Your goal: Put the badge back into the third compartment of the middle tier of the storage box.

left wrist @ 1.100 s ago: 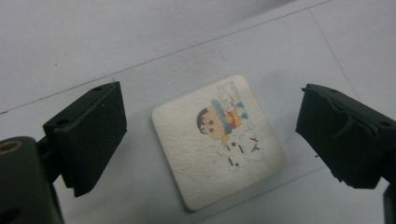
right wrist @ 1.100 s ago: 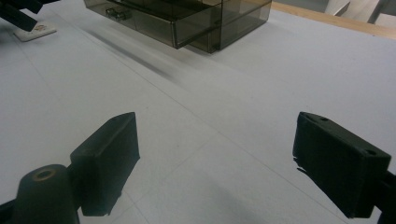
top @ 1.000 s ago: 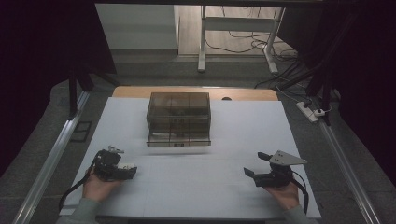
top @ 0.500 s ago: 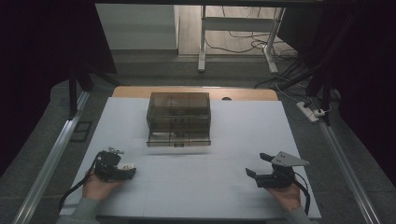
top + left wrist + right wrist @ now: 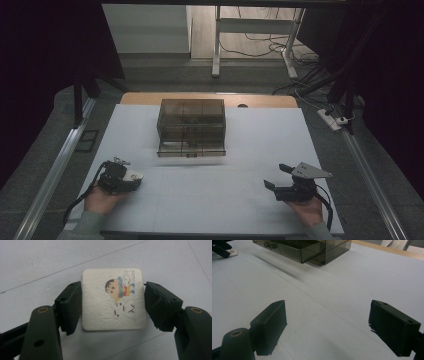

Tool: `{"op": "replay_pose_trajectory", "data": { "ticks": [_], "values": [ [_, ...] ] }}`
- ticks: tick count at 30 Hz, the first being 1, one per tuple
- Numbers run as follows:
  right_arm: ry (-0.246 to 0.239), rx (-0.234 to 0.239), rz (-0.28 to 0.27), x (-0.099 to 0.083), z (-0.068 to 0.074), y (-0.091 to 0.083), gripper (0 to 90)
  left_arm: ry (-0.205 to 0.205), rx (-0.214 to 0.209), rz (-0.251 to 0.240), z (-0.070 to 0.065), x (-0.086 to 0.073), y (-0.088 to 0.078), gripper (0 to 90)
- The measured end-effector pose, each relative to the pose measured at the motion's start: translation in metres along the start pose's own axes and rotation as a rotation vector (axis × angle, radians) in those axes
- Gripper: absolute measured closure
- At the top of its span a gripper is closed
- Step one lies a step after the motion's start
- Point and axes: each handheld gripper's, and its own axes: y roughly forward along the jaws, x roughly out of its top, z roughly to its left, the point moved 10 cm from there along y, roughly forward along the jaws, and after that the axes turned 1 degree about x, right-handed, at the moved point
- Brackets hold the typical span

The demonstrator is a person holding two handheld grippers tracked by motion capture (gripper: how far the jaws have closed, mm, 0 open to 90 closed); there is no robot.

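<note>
- While both hands sit low at the near edge of the white table (image 5: 250, 130), the left gripper (image 5: 112, 303) has its jaws around a small square tile (image 5: 113, 298), and they have just been closing in on it.
- In the left gripper view, the tile lies flat between the two black pads (image 5: 71, 306), one pad at each side edge; the left pad meets the edge, the right pad looks touching or a hair off.
- That tile is nearly square with rounded corners, so no real long axis; off-white, pebbly matt face, with a cartoon child printed toward its right half.
- From above, the tile (image 5: 133, 176) peeks out on the near left of the table, right at the left gripper (image 5: 131, 177).
- Over on the near right, the right gripper (image 5: 278, 176) has its jaws wide apart with nothing between them, bare table ahead.
- Centre and farther off stands a smoky see-through plastic drawer box (image 5: 192, 125), hard and glossy, its bottom drawer (image 5: 190, 148) pulled out toward the person.
- My read: the left hand is plainly nearer the tile, and the open drawer lies far and to the right of it.
</note>
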Motion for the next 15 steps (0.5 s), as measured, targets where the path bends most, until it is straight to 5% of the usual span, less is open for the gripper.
{"op": "replay_pose_trajectory", "data": {
  "ticks": [15],
  "values": [
    [-0.001,-0.003,-0.006,-0.0003,-0.0014,0.0000,14.4,0.012,-0.036,-0.059,0.0066,0.0024,-0.0074,32.9]
  ]
}}
